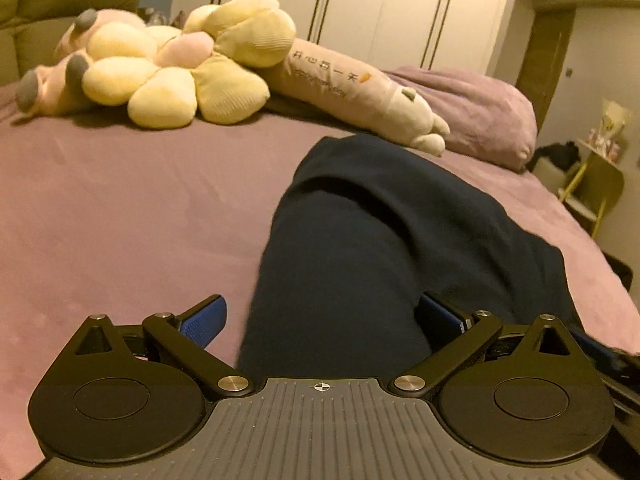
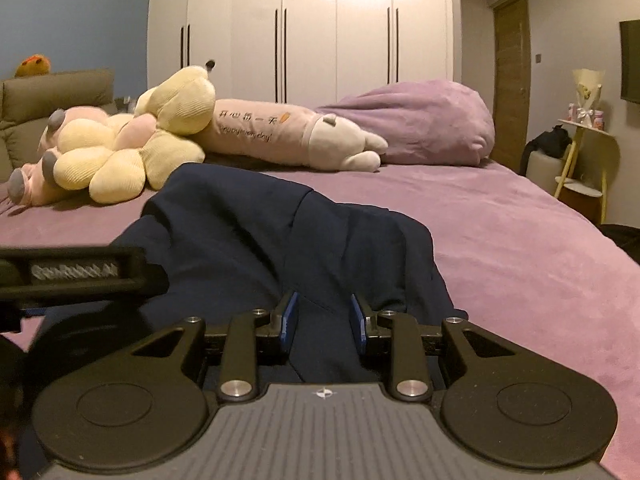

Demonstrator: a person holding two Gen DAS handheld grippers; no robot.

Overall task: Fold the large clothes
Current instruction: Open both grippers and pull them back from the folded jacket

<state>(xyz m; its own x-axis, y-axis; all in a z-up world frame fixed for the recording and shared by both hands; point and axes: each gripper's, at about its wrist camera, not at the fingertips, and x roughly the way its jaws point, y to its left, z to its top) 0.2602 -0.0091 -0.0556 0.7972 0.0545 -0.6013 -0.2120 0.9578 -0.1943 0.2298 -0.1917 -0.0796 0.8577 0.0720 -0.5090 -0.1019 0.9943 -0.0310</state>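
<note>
A: Still early, by the look of it. Dark navy garment [image 2: 248,240] bunched on the purple bed [image 1: 120,208], rumpled, no clean fold showing anywhere.

B: Agreed. Lying in a heap near the bed's near edge, well short of the plush toys [image 1: 176,76] and the pillow [image 2: 432,124]. Needs spreading flat, then folding. Nearly all of that left, going by these views.

A: Left hand-held gripper [image 1: 320,316]?

B: Spread as wide as it goes. One blue pad [image 1: 204,320] over bare sheet, clear of the cloth; the other pad at the far side, half hidden by the fabric. A ridge of garment running between them, nothing pinched. Holding nothing.

A: And the right hand-held gripper [image 2: 324,316]?

B: Narrowed to a modest gap, sitting over a fold of the garment. Blue pads [image 2: 291,316] flanking a strip of navy cloth. Looks like a pinch on that strip, though hard to confirm actual pressure from this angle. Can't tell for sure.

A: Left gripper's body visible in the right view?

B: Yes, a black block at the left edge, just beside the cloth.
</note>
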